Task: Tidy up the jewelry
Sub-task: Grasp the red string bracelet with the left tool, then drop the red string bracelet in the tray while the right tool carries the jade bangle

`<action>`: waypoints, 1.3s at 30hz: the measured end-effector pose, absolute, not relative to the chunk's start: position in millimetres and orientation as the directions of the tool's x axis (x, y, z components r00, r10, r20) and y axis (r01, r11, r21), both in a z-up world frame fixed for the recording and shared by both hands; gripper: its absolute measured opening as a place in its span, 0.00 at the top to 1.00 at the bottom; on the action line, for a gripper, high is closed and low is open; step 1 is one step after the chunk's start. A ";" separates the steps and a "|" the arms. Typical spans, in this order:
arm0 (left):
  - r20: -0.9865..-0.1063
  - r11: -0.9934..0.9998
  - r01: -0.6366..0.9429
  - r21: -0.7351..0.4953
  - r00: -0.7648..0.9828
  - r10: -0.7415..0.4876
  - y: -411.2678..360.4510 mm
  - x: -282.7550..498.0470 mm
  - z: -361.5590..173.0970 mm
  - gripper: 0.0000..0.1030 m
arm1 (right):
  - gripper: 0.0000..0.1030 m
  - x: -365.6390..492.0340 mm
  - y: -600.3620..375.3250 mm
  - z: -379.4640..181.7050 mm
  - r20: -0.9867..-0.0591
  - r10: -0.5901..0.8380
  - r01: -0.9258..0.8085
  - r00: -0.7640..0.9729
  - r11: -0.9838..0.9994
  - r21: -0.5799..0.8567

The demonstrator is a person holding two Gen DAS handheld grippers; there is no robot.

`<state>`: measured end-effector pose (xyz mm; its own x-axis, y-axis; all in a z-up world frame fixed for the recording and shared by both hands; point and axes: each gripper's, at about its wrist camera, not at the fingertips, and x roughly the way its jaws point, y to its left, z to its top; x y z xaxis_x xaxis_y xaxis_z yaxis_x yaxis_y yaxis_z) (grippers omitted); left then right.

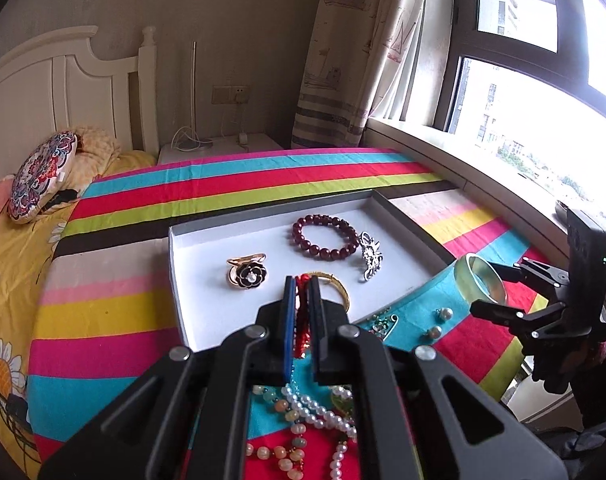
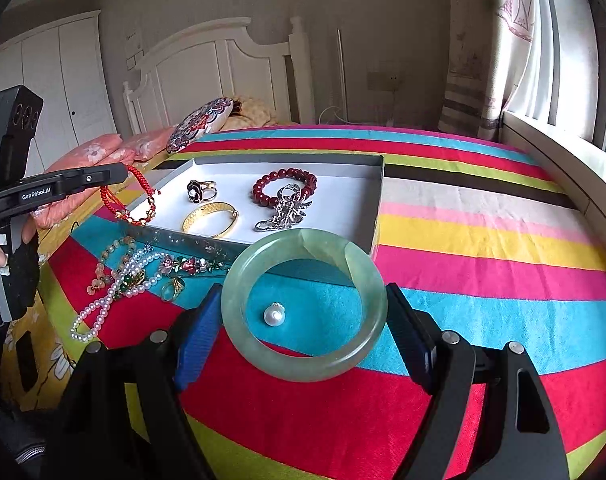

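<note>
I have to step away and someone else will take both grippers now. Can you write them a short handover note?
Left hand-held gripper: shut on the red cord bracelet, held over the tray's near edge.
Right hand-held gripper: shut on the jade bangle, above the cloth.
In the tray: flower ring, gold bangle, bead bracelet, silver brooch.
Left on the cloth: pearl necklace, beaded strands, small ring, pearl earrings.

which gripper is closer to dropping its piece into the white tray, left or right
Left. The left gripper holds the red cord bracelet right over the tray's near edge, while the right gripper holds the jade bangle short of the tray, above the striped cloth.
</note>
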<state>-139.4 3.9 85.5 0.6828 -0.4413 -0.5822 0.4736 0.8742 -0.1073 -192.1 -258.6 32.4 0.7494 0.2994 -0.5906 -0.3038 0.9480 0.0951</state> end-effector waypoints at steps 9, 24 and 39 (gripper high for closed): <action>-0.568 0.873 0.480 -0.089 0.695 -0.440 -2.5 -127.7 94.4 0.94 | 0.26 -175.4 -248.1 49.9 -0.582 0.296 -0.316 0.758 0.946 0.070; -0.542 0.882 0.462 -0.094 0.720 -0.434 15.1 -102.5 118.5 0.94 | 0.26 -116.7 -228.4 57.2 -0.636 0.292 -0.319 0.714 0.945 0.076; -0.614 0.921 0.356 -0.158 0.695 -0.374 28.0 -87.2 55.5 0.49 | 0.25 -36.3 -217.3 36.0 -0.741 0.264 -0.216 0.618 0.963 0.164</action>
